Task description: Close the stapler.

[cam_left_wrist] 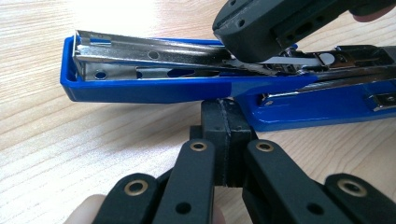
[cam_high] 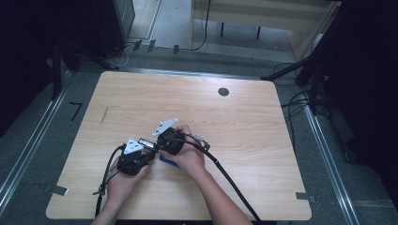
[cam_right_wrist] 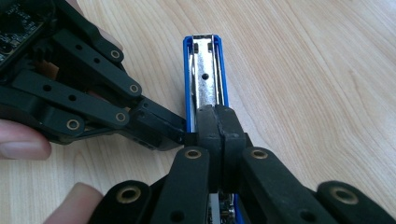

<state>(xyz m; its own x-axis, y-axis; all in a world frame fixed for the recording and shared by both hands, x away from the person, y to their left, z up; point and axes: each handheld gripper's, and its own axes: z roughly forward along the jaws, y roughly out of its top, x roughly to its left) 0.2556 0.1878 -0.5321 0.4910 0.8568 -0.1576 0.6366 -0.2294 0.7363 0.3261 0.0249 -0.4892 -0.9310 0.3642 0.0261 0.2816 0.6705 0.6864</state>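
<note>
While both hands crowd together from above, the blue stapler (cam_high: 168, 162) on the table (cam_high: 234, 131) is mostly hidden. Beside the left gripper (cam_left_wrist: 228, 140), pressed together, it lies open. Over it, the right gripper (cam_right_wrist: 216, 128) is pressed together too, hiding its back end.

No legible markings found.
A black mark like the figure 7 stands on the grey floor (cam_high: 75, 110) left of the light wooden table (cam_high: 244, 117); the blue metal stapler (cam_left_wrist: 154, 88) bears no readable text.

stapler (cam_left_wrist: 154, 88) on table (cam_high: 244, 122), between hand-held grippers
</note>
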